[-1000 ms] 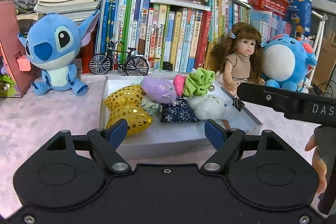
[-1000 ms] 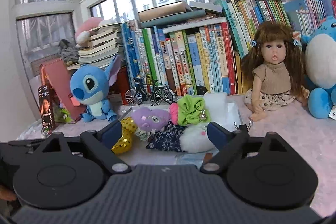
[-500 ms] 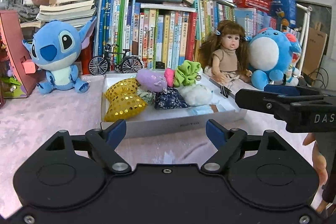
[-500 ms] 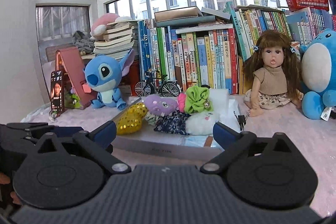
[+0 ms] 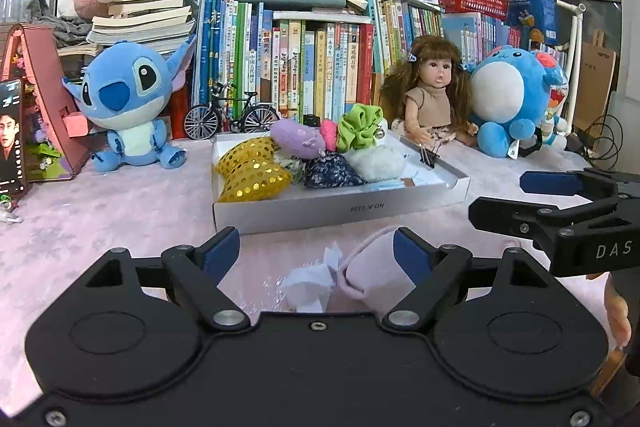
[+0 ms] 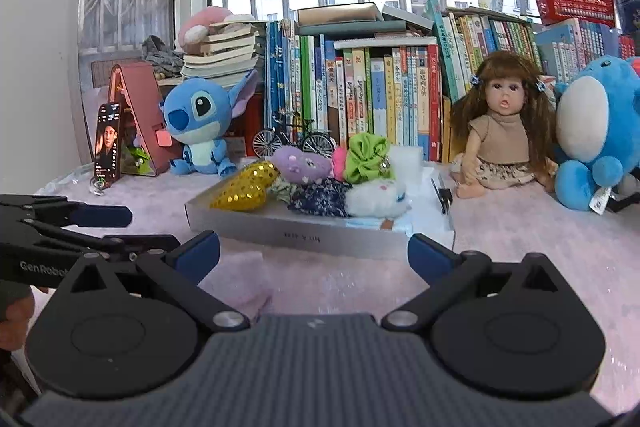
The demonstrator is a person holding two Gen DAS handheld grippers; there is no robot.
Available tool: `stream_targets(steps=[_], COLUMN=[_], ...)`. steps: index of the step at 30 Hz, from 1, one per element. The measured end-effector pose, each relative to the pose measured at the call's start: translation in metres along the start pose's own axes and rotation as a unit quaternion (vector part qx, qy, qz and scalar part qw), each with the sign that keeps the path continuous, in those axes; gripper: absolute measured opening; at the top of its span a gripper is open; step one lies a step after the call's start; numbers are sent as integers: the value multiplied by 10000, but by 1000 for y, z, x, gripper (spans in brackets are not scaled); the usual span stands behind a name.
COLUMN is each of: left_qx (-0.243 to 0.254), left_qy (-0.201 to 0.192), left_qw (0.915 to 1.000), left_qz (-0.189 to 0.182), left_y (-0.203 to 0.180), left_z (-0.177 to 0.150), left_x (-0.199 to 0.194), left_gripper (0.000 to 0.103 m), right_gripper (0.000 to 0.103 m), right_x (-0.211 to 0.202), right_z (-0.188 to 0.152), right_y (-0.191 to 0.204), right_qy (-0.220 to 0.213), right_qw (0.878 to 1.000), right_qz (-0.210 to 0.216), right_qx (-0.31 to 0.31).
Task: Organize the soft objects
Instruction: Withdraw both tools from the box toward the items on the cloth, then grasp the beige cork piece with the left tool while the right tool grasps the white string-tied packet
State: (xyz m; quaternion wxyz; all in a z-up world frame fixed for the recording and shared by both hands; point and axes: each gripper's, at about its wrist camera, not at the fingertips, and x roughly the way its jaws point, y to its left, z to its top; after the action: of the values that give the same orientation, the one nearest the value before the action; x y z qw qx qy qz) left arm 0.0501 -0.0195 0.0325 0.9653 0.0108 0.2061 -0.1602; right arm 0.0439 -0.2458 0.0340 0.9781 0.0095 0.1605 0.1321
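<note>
Pink pouch (image 5: 376,263): on pink cloth btwn left gripper (image 5: 316,251) blue pads, white tag at its 9 o'clock.
Left gripper: jaws apart, nothing held.
Right gripper (image 6: 314,253): jaws apart, nothing held.
Tray (image 5: 340,213): at 12 o'clock, already holds soft items.
Tip: drop lower, centre pads on pouch body, pinch softly, avoid cord + tag.

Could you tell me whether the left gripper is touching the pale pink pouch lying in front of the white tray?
Cannot tell. In the left wrist view the pale pink pouch lies between the open left gripper fingers, but the right finger overlaps it.
</note>
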Motion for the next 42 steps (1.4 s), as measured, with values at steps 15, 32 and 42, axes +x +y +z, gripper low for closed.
stream_targets(steps=[15,32,42], left_qx=[-140,-181,-231], left_qy=[42,520,585], left_qw=[9996,9984,9980], left_qz=[227,-90,-89], left_y=[13,14,12], left_z=[-27,-46,-44], left_x=[-7,-2,3], left_gripper=[83,51,45], right_gripper=[103,103,90], right_x=[-18,-5,-2], right_z=[-33,-43,-44], right_y=[-3,-14,-8], right_qy=[145,560,631], right_qw=[9964,9895,9895], right_qz=[-830,-1299,-1293], right_qx=[38,305,112])
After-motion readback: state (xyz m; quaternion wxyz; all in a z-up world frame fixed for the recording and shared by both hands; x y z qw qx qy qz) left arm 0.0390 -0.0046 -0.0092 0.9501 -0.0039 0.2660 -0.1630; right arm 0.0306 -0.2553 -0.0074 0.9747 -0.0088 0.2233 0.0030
